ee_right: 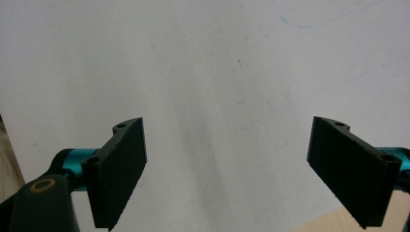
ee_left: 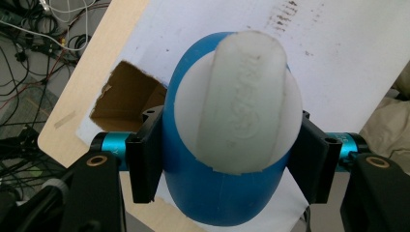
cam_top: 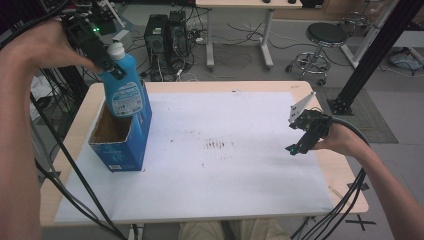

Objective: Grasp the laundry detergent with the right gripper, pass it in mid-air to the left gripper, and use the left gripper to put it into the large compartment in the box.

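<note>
A blue bottle with a white cap hangs upright over the open top of a blue cardboard box at the table's left. My left gripper is shut on the bottle's neck, just below the cap. In the left gripper view the bottle sits squeezed between both jaws, its white cap facing the camera, and the box's brown inside lies beneath. My right gripper hovers at the table's right side, open, with nothing between its jaws. The right gripper looks down on bare white sheet.
A white sheet with dark smudges covers most of the wooden table. Cables trail from both grippers over the table's front edge. Behind the table stand computer towers, a stool and a black frame post.
</note>
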The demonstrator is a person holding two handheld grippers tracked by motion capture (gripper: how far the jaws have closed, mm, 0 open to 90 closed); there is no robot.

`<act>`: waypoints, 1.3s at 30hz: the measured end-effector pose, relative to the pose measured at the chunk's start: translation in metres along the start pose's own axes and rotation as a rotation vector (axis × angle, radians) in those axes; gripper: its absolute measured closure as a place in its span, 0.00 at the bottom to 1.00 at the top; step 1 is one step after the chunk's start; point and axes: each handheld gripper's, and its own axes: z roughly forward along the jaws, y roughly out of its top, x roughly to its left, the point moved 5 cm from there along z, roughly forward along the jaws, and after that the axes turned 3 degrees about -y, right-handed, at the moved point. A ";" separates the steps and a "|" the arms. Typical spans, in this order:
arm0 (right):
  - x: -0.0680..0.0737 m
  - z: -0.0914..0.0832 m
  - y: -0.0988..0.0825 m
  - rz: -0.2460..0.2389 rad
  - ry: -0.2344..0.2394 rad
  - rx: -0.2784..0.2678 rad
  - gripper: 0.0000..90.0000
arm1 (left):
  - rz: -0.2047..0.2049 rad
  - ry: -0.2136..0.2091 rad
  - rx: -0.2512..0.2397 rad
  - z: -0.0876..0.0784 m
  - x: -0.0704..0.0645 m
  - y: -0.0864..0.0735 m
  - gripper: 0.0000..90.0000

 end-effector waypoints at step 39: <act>0.007 0.016 0.001 -0.008 0.006 0.029 0.15 | -0.034 -0.064 0.097 0.098 0.023 -0.069 0.41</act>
